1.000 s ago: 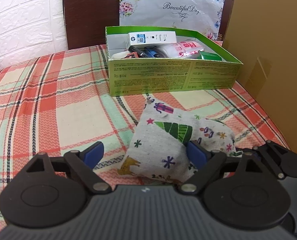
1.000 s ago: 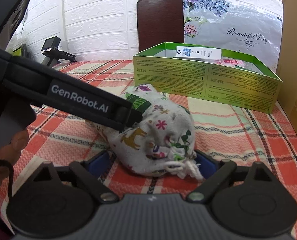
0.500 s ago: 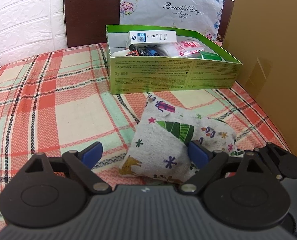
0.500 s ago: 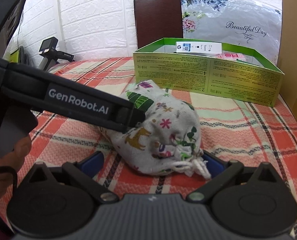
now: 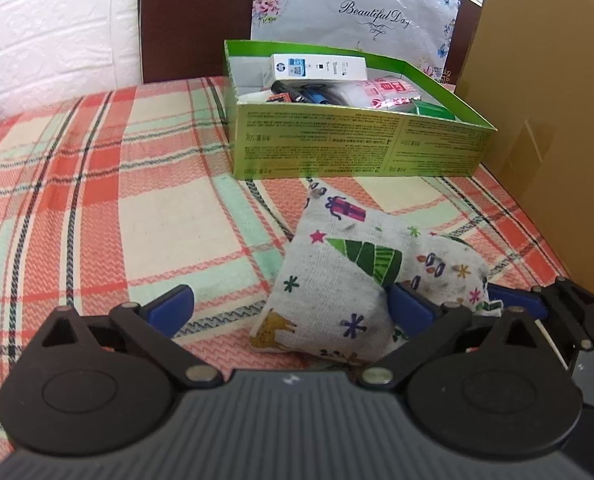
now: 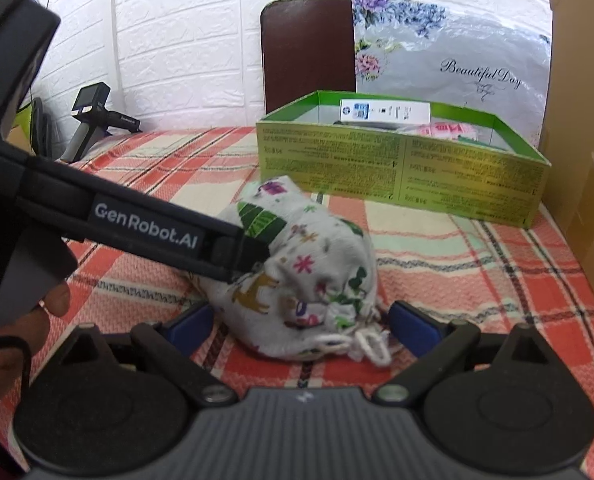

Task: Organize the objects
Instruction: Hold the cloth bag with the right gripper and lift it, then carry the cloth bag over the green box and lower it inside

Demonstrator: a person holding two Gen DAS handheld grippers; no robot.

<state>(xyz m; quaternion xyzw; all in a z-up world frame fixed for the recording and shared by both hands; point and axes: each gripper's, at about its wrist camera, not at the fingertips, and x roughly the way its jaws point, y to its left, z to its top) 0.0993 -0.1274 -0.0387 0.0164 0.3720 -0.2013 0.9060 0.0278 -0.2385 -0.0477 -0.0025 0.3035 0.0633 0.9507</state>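
A white drawstring pouch [image 5: 337, 280] with colourful prints lies on the plaid cloth, in front of an open green box [image 5: 357, 148] that holds a white carton, pens and pink packets. My left gripper [image 5: 289, 308] straddles the pouch's left corner. Its jaws are opening: the right finger touches the fabric, the left finger stands apart. My right gripper [image 6: 301, 326] straddles the pouch [image 6: 297, 276] from the drawstring end. Its jaws are closing, and the pads stand beside the fabric without squeezing it. One of the left gripper's fingers [image 6: 233, 250] rests against the pouch's upper left side.
A tall cardboard box [image 5: 557, 140] walls off the right side. Behind the green box [image 6: 401, 168] stand a brown chair back [image 6: 309, 48] and a floral plastic bag [image 6: 449, 52]. Another handheld device [image 6: 93, 120] lies far left. A hand [image 6: 9, 344] holds the left gripper.
Both grippers' jaws stand a little wider than a second ago. The pouch has stayed where it lay, and both hands have hardly shifted.
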